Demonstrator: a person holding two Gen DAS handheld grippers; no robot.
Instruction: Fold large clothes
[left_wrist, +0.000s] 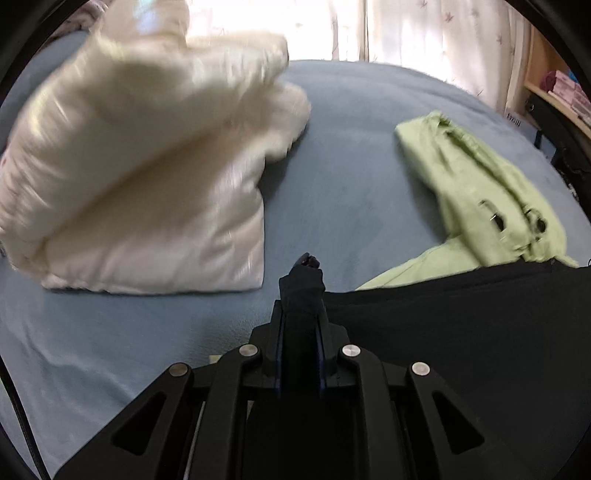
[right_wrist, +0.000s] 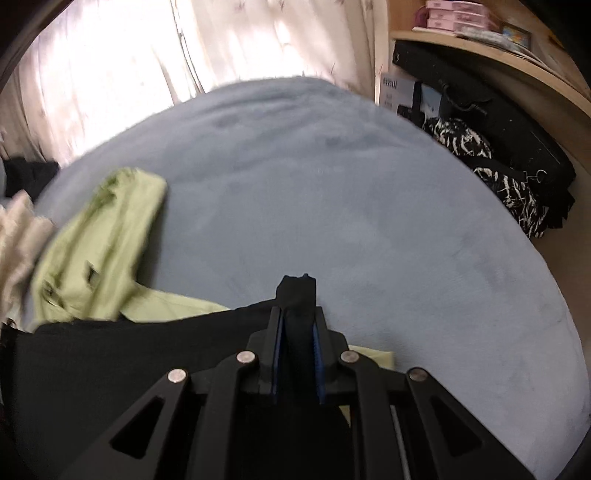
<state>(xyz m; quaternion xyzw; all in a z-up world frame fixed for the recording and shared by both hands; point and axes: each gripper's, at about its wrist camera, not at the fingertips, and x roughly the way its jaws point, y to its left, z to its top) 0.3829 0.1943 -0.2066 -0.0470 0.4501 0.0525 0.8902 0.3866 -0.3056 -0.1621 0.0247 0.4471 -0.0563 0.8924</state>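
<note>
- Your left gripper (left_wrist: 301, 291) is clamped on a bunched corner of the black garment (left_wrist: 461, 332).
- Your right gripper (right_wrist: 297, 306) pinches the same black cloth at its other end.
- It stretches between them over the blue bed (right_wrist: 332, 184), overlapping the green garment (left_wrist: 487, 192).
- A folded white one (left_wrist: 147, 166), blurred, probably a padded jacket, lies left.

A blue bedspread (right_wrist: 332, 192) fills the space ahead of the claw. Beyond it, pale patterned curtains (right_wrist: 110, 66) glow with daylight. Ahead and to the right, a wooden shelf (right_wrist: 491, 55) holds pink boxes (right_wrist: 458, 16), with dark bags (right_wrist: 509, 125) heaped below.
</note>
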